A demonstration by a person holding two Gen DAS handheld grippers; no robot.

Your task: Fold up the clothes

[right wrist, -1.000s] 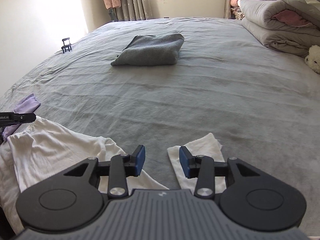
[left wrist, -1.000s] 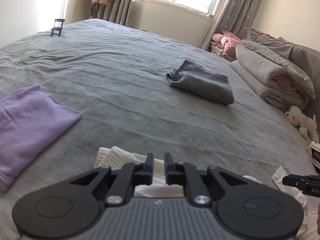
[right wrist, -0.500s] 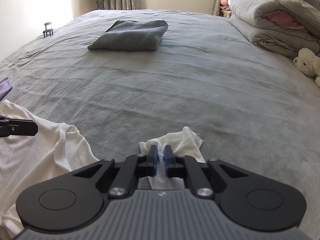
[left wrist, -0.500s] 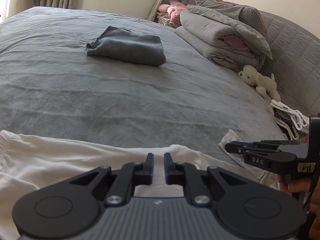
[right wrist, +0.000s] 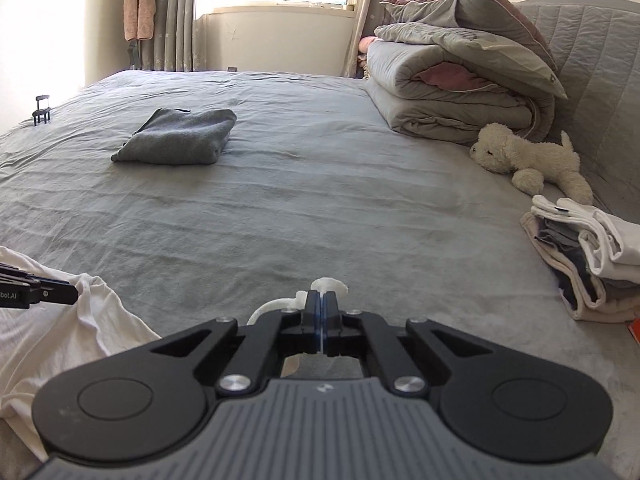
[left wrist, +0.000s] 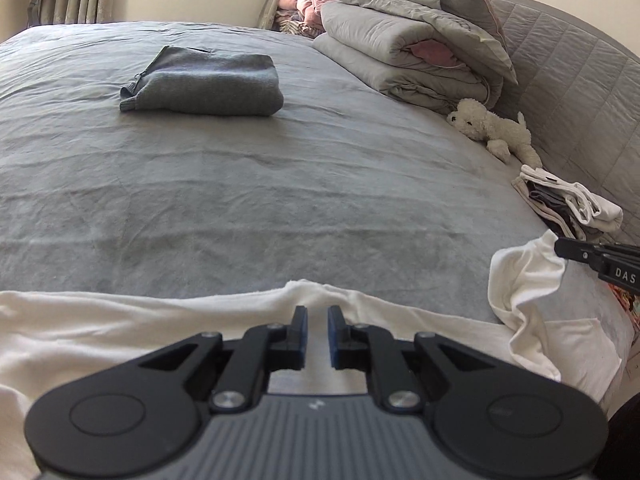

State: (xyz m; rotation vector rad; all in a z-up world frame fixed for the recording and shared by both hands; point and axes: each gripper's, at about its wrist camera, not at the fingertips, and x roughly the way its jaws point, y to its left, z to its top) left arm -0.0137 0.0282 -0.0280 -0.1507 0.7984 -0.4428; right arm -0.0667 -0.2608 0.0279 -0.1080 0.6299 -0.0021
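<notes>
A white garment (left wrist: 120, 320) lies crumpled along the near edge of the grey bed (left wrist: 280, 208). My left gripper (left wrist: 317, 314) is shut on a bunched fold of its upper edge, and the cloth peaks just beyond the fingertips. My right gripper (right wrist: 321, 300) is shut on another corner of the white garment (right wrist: 330, 285), which pokes out past the pads. In the left wrist view the right gripper (left wrist: 560, 247) holds that corner raised at the right, cloth drooping below it. The right wrist view shows the left gripper (right wrist: 74, 295) pinching cloth at the left.
A folded grey sweater (right wrist: 176, 140) lies mid-bed. A folded duvet (right wrist: 452, 92) and a plush toy (right wrist: 528, 160) sit by the quilted headboard (right wrist: 600, 60). A stack of folded clothes (right wrist: 592, 256) is at the right edge. A small black stand (right wrist: 42, 110) is far left.
The right gripper's jaws closed on the white garment's corner and lifted it off the bed. The left gripper swung right with its fold, so the purple cloth left view.
</notes>
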